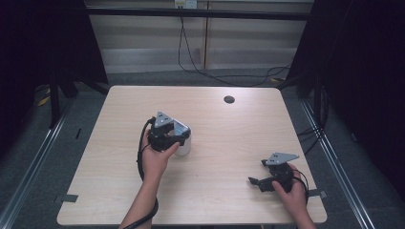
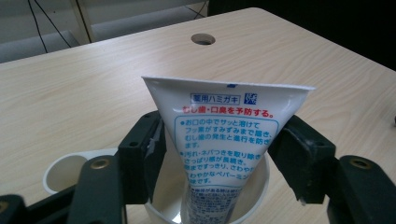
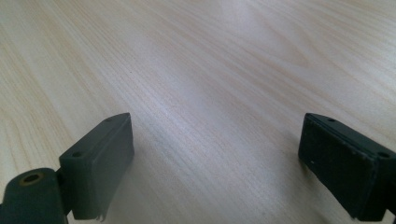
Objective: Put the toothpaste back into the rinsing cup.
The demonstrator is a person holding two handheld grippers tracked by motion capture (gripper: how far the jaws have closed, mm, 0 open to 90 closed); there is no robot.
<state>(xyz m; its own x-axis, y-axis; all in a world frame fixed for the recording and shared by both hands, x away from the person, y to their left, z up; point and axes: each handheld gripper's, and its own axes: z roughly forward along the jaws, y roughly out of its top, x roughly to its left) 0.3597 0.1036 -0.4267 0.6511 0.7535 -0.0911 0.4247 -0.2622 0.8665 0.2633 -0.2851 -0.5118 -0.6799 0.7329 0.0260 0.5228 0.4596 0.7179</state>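
Note:
A white toothpaste tube [image 2: 224, 140] with blue and red print stands cap-down in a white cup [image 2: 65, 170], its flat crimped end up. My left gripper [image 2: 217, 154] is shut on the tube, one black jaw pressed to each edge just above the cup's rim. In the high view the left gripper [image 1: 173, 138] sits over the cup [image 1: 184, 148] left of the table's middle, and the tube [image 1: 179, 128] sticks up beside it. My right gripper [image 1: 255, 181] lies low near the front right corner. It is open [image 3: 215, 158], with bare wood between its jaws.
The light wooden table [image 1: 224, 138] has a round cable hole [image 1: 229, 99] at the back right, also seen beyond the tube as a hole [image 2: 203, 38]. Black cables trail over the floor behind the table. Metal rails run along both sides.

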